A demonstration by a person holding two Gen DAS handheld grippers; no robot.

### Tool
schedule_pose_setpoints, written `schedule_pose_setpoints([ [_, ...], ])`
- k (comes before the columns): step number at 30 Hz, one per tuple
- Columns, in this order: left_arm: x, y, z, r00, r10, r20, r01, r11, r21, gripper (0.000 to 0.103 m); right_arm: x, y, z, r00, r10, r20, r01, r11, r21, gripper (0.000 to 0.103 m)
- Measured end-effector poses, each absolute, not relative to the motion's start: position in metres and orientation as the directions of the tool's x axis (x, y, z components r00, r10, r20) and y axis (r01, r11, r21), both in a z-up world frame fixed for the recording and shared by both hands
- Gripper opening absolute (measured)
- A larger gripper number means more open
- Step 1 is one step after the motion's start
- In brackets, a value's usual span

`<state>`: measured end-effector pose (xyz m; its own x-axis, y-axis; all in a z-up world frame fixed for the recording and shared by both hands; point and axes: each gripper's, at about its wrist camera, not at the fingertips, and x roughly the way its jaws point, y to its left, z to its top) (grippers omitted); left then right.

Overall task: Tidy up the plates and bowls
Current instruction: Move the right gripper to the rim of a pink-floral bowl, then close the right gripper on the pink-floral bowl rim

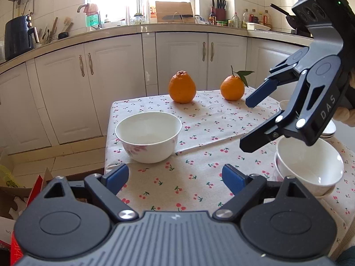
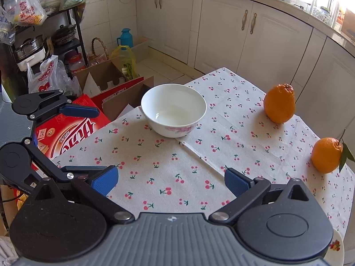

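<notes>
A white bowl with a pink flower pattern [image 1: 148, 135] [image 2: 174, 108] stands alone near the far left corner of the cherry-print tablecloth [image 1: 195, 177] [image 2: 177, 166]. At the right of the left wrist view, a second white bowl [image 1: 308, 168] sits nested in another. More white dishes [image 1: 328, 128] show behind the right gripper. My left gripper [image 1: 175, 178] [image 2: 99, 139] is open over the cloth, short of the lone bowl, with nothing between its pads. My right gripper [image 1: 248, 122] [image 2: 170, 181] hovers open and empty above the nested bowls.
Two oranges [image 1: 182, 87] [image 1: 232, 88] [image 2: 280, 103] [image 2: 327, 155] stand at the far side of the table. A fruit-patterned plate rim [image 2: 335, 250] shows at the bottom right. A red carton [image 2: 73, 130] and cardboard boxes [image 2: 106, 77] lie on the floor left of the table. White cabinets [image 1: 177, 59] lie beyond.
</notes>
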<state>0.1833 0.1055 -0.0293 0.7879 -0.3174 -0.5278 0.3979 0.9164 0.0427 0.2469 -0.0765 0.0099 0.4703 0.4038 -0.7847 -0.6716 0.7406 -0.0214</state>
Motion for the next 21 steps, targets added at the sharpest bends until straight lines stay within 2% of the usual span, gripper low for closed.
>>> schedule_pose_setpoints([
  [15,0.254,0.110,-0.050,0.779,-0.283,-0.560,0.369,0.928,0.045,0.091,0.347,-0.031,0.002,0.359,0.434,-0.827,-0.728,0.684,0.043,0.103],
  [21,0.266,0.107,-0.057,0.777,-0.279,-0.565,0.372,0.927,0.053,0.090,0.381,-0.020,-0.013,0.322,0.430,-0.843,-0.724,0.686,0.074,0.096],
])
